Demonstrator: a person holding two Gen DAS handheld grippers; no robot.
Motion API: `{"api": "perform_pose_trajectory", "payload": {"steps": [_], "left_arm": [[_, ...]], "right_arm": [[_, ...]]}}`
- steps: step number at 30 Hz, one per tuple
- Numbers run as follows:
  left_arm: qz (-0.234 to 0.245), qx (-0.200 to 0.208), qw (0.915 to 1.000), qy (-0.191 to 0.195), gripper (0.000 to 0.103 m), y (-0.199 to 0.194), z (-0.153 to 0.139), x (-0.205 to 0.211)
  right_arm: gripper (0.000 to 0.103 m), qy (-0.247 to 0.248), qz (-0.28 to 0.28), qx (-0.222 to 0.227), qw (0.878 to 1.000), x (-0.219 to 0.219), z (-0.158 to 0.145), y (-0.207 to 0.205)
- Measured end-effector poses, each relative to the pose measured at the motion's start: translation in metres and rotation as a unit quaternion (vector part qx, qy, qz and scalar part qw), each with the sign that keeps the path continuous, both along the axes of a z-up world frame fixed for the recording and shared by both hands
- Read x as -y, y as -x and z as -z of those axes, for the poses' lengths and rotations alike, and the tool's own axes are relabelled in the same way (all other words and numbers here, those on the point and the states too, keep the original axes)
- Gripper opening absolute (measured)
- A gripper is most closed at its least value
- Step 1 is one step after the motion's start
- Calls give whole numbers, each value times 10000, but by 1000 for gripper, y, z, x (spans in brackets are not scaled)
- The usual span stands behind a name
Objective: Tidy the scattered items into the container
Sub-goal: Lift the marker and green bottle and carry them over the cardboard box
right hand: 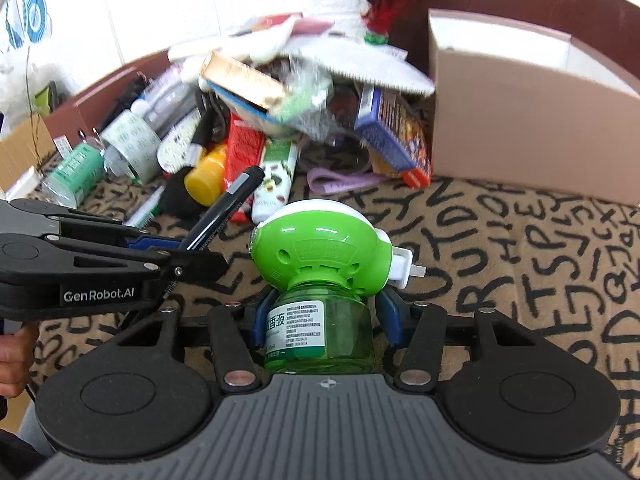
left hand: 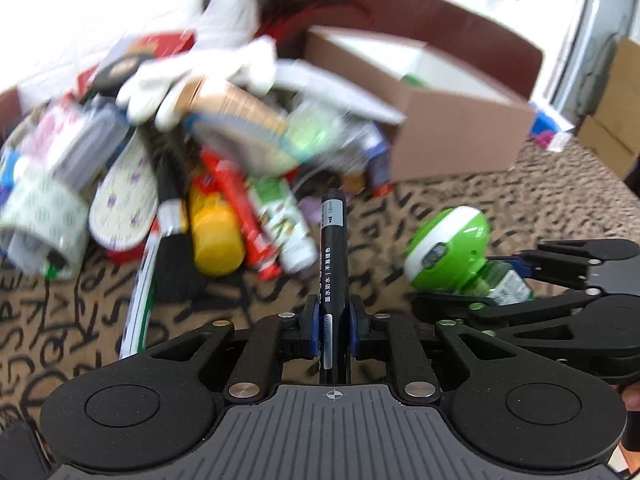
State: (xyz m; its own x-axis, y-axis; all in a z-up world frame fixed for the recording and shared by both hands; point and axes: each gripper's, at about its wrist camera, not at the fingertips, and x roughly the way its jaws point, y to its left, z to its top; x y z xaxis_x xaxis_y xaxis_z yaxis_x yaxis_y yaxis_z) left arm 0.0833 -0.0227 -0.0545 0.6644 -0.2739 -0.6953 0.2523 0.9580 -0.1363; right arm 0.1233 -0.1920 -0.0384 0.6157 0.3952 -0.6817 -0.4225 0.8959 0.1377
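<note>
My left gripper (left hand: pixel 333 320) is shut on a black marker pen (left hand: pixel 334 264) that points forward above the patterned cloth; the pen also shows in the right wrist view (right hand: pixel 228 208). My right gripper (right hand: pixel 320 320) is shut on a green mosquito-repellent bottle with a green and white plug-in head (right hand: pixel 320 256); this bottle shows in the left wrist view (left hand: pixel 452 256) with the right gripper (left hand: pixel 500 280) around it. The open cardboard box (left hand: pixel 440 120) stands at the far right of the left wrist view and at the upper right of the right wrist view (right hand: pixel 528 120).
A heap of items lies left of the box: a yellow-capped bottle (left hand: pixel 216 236), a red tube (left hand: pixel 240 204), a tape roll (left hand: pixel 44 212), white gloves (left hand: pixel 200 76), a blue pack (right hand: pixel 392 132). A dark red rim (left hand: pixel 460 20) runs behind. Patterned cloth (right hand: pixel 520 260) covers the table.
</note>
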Motion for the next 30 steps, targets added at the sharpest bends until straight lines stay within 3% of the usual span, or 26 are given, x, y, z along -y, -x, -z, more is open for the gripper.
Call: {"api": "perform_pose_trajectory", "payload": {"steps": [9, 16, 19, 25, 30], "left_arm": [[408, 628, 9971, 114, 11, -21, -73, 31], [526, 1049, 9930, -116, 11, -68, -137, 62], [523, 966, 9939, -70, 11, -101, -155, 78], [413, 762, 9961, -142, 11, -174, -160, 111], [411, 350, 9981, -290, 11, -233, -131, 134]], "right_arm": [[58, -92, 134, 553, 9983, 21, -63, -9], [59, 4, 456, 987, 9941, 39, -127, -46], [59, -22, 669, 1104, 9916, 51, -151, -68], [59, 337, 1195, 1126, 9858, 71, -176, -125], [59, 808, 1468, 847, 9822, 88, -162, -178]]}}
